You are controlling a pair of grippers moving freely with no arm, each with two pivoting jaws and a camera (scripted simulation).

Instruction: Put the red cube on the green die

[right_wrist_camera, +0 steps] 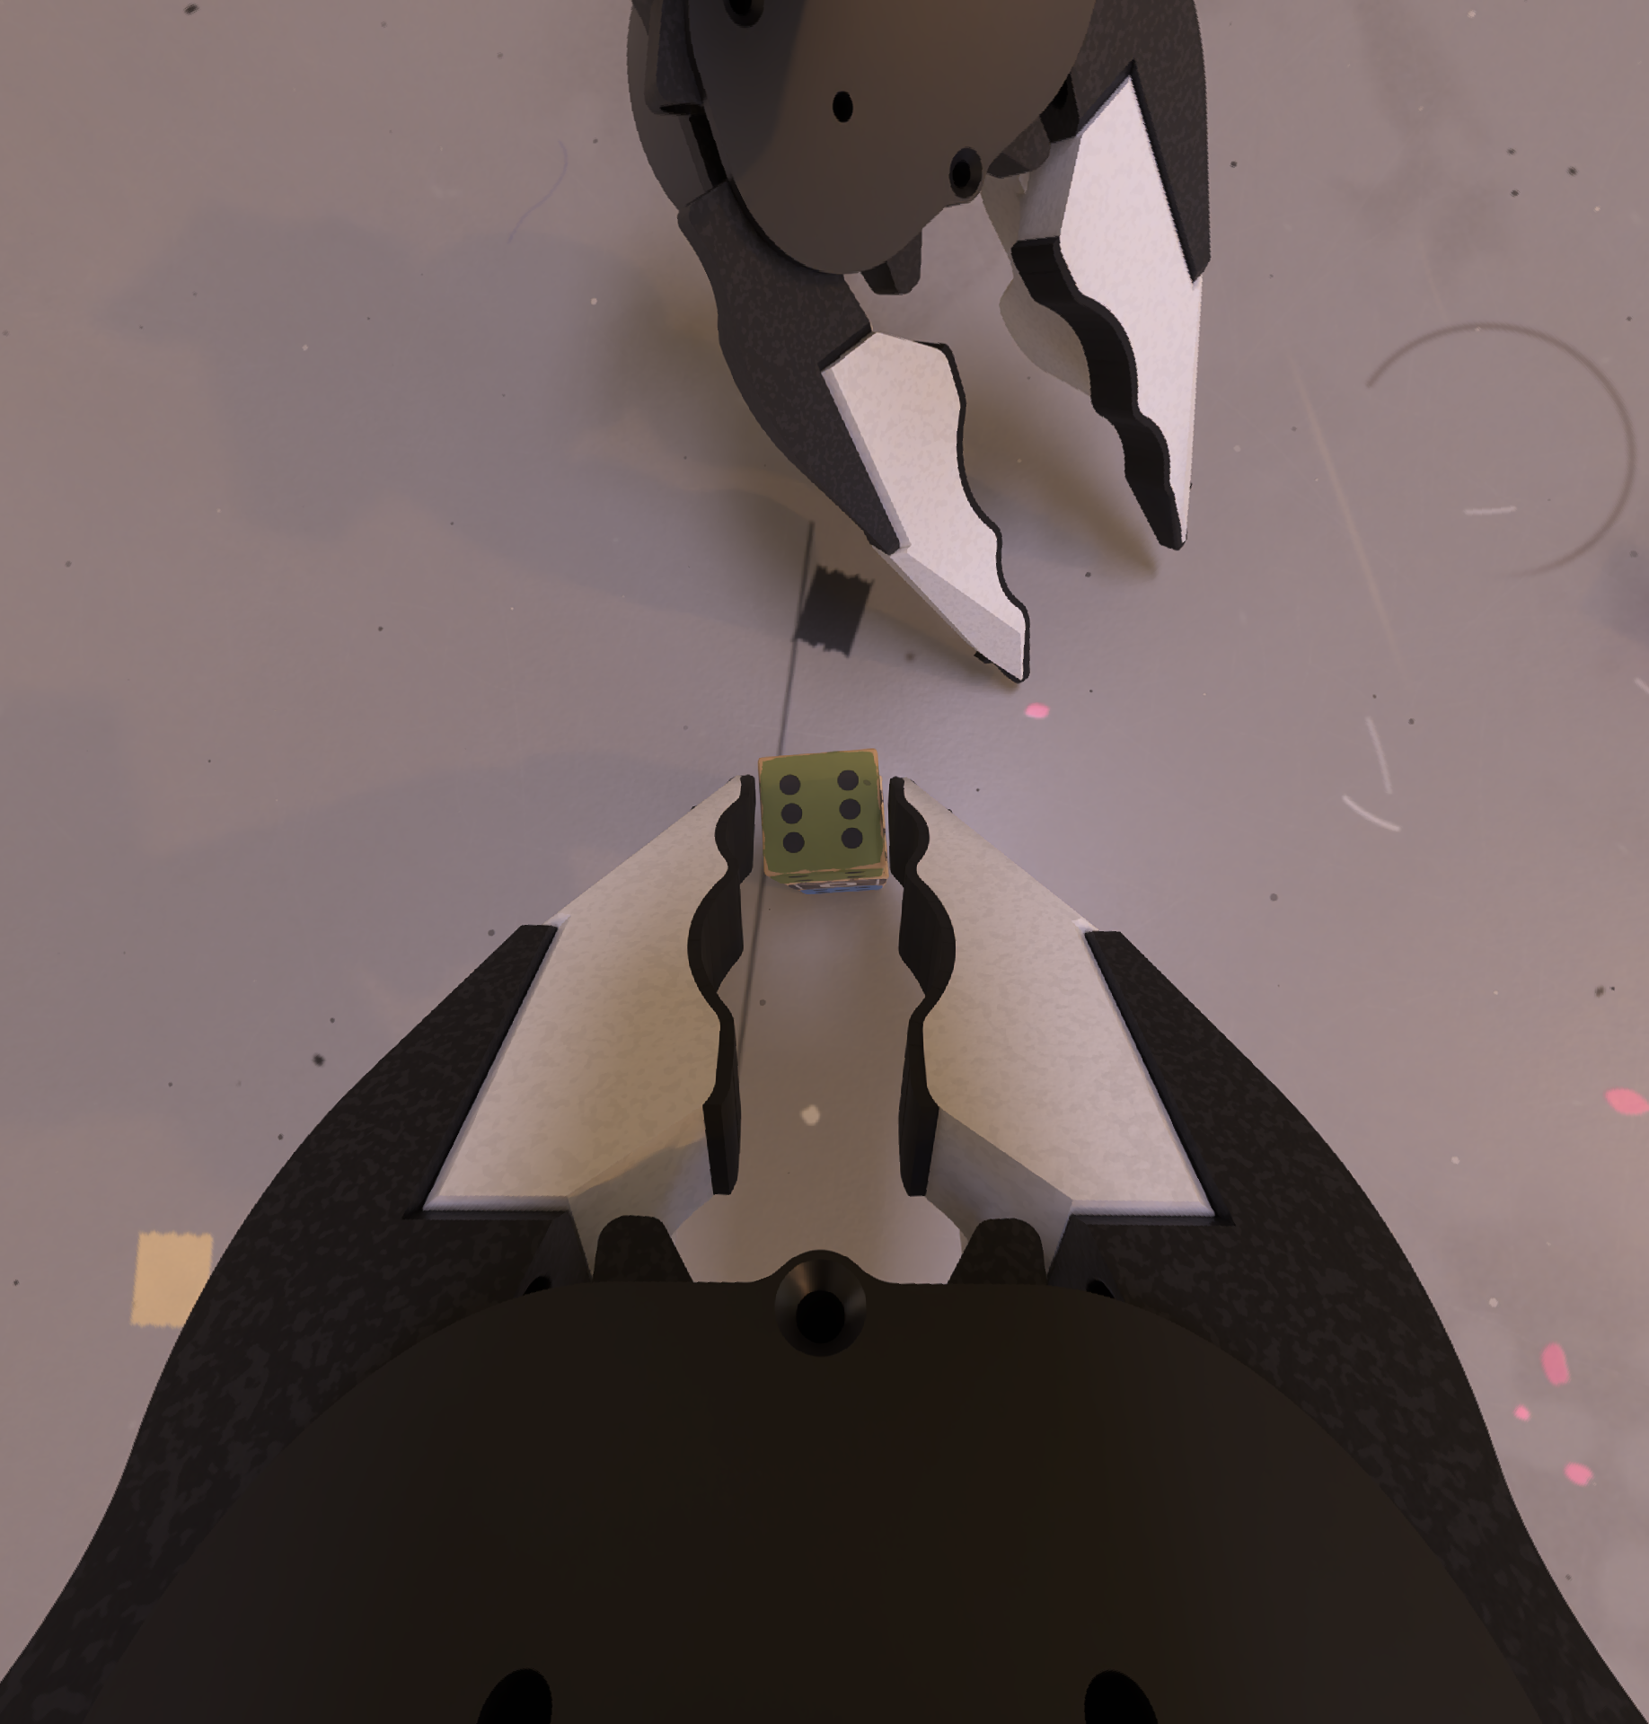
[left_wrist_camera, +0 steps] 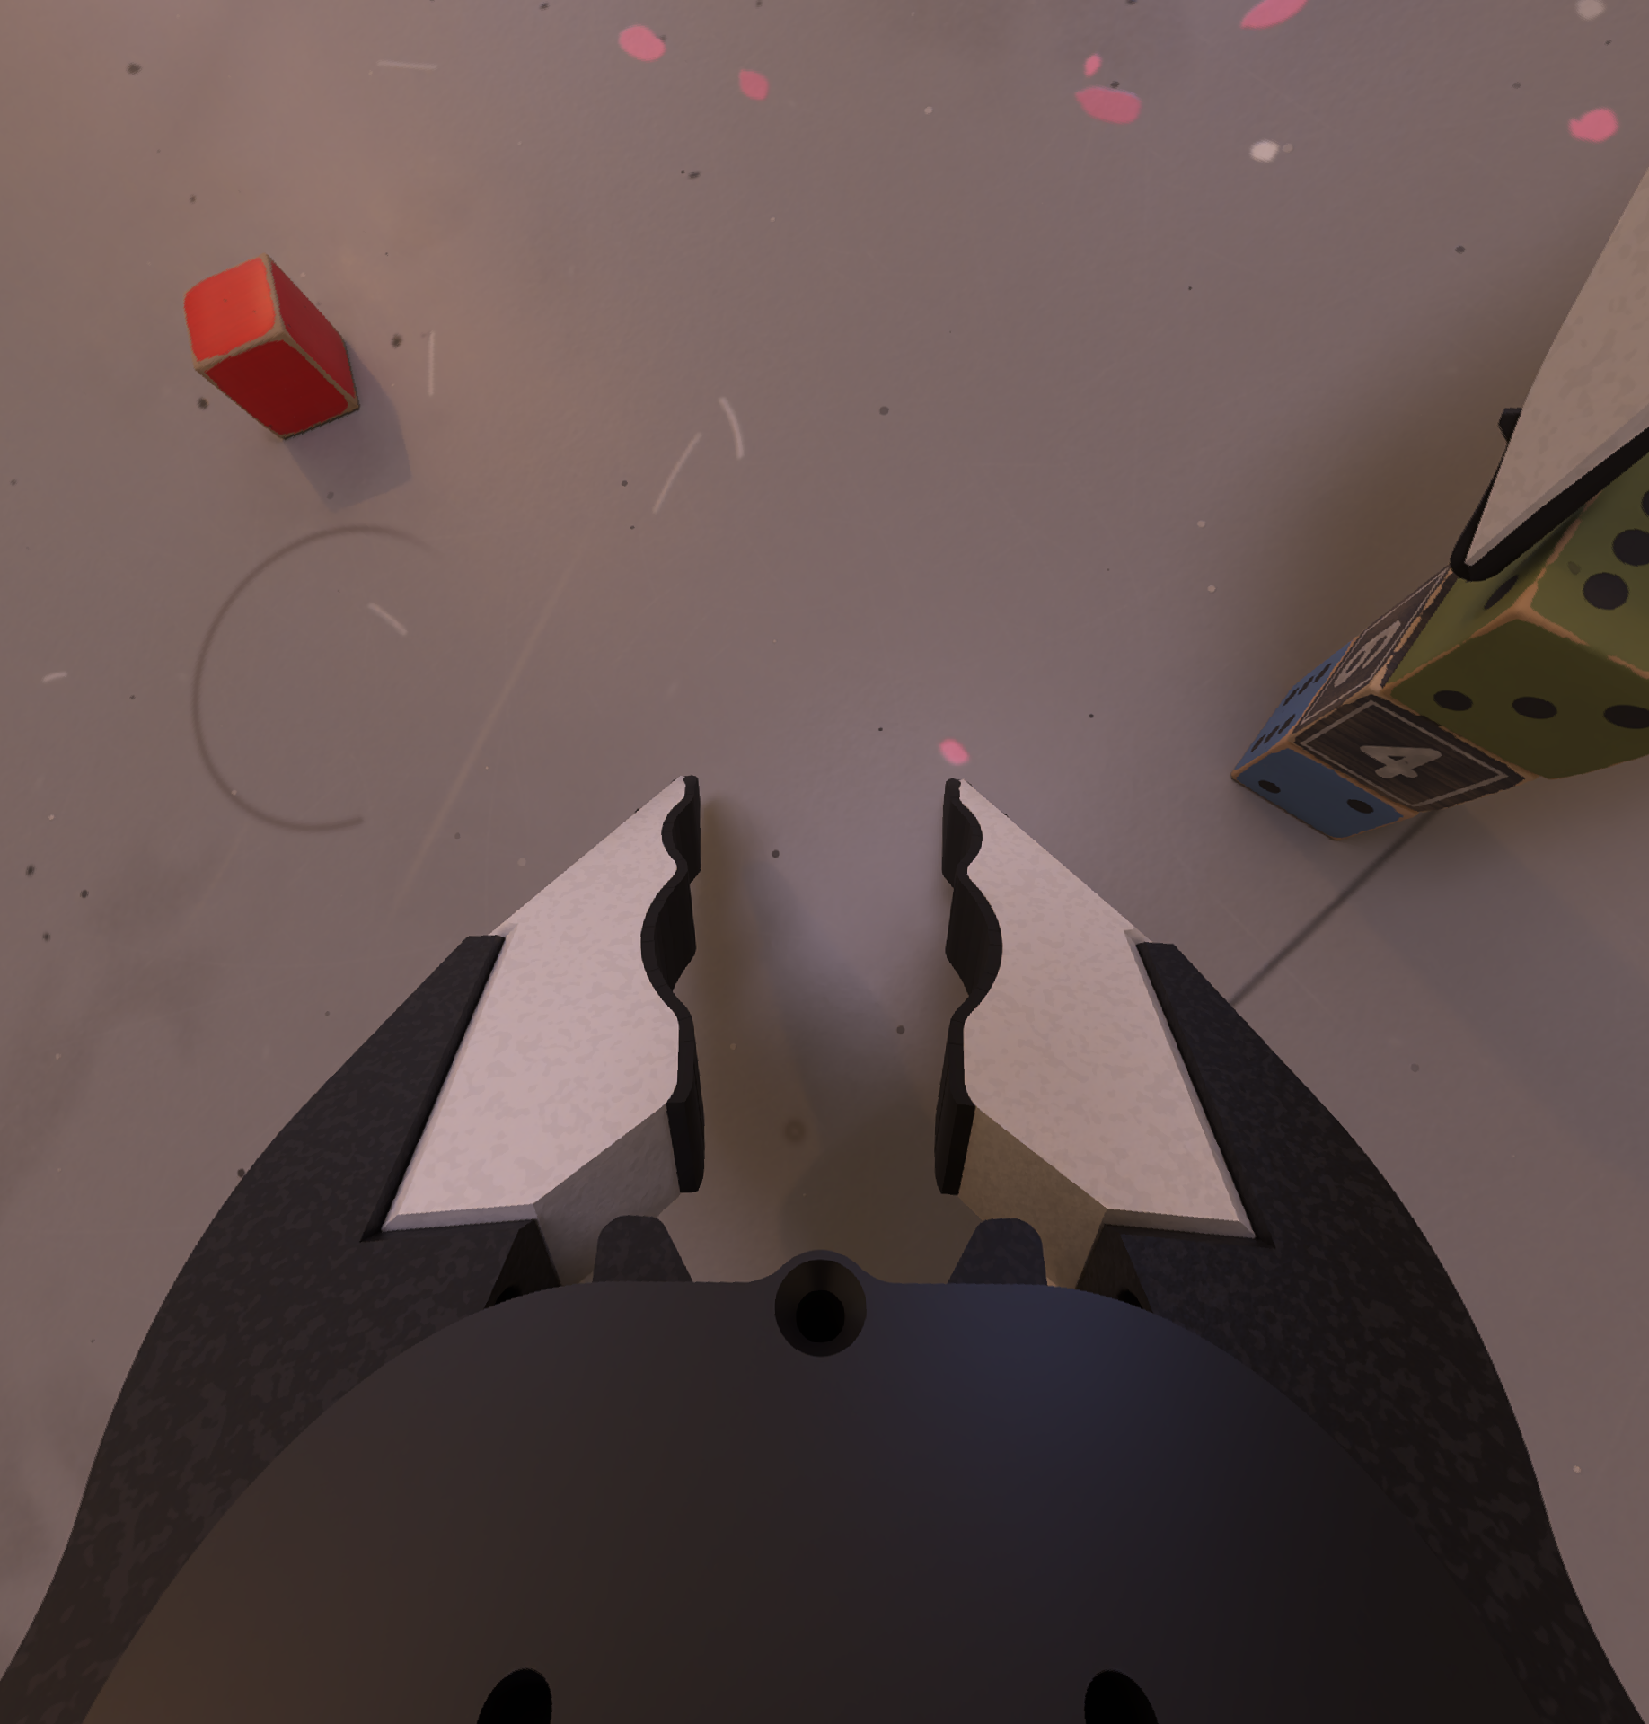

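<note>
Looks like the opening step, with nothing lifted yet. Shows the small red cube with pale worn edges (left_wrist_camera: 270, 345) resting on the grey speckled worktop (left_wrist_camera: 895, 466) at far left, well apart from everything else. Shows the olive-green wooden die with black pips (right_wrist_camera: 819, 812) at the right, topping a small stack, with a dark wood-grain block (left_wrist_camera: 1399, 760) under it and a blue die (left_wrist_camera: 1306, 793) at the bottom. Finds the left gripper (left_wrist_camera: 821, 793) hovering over bare worktop, jaws wide apart and empty. Finds the right gripper (right_wrist_camera: 816, 793) straddling the green die, jaws narrowed to about its width, right pad seemingly touching; cannot tell whether truly clamped. Calls next, probably, for swinging the left gripper far-left over the red cube, then lowering and closing on it. As for writing: white numerals on the dark block only, no brand or label elsewhere.
</note>
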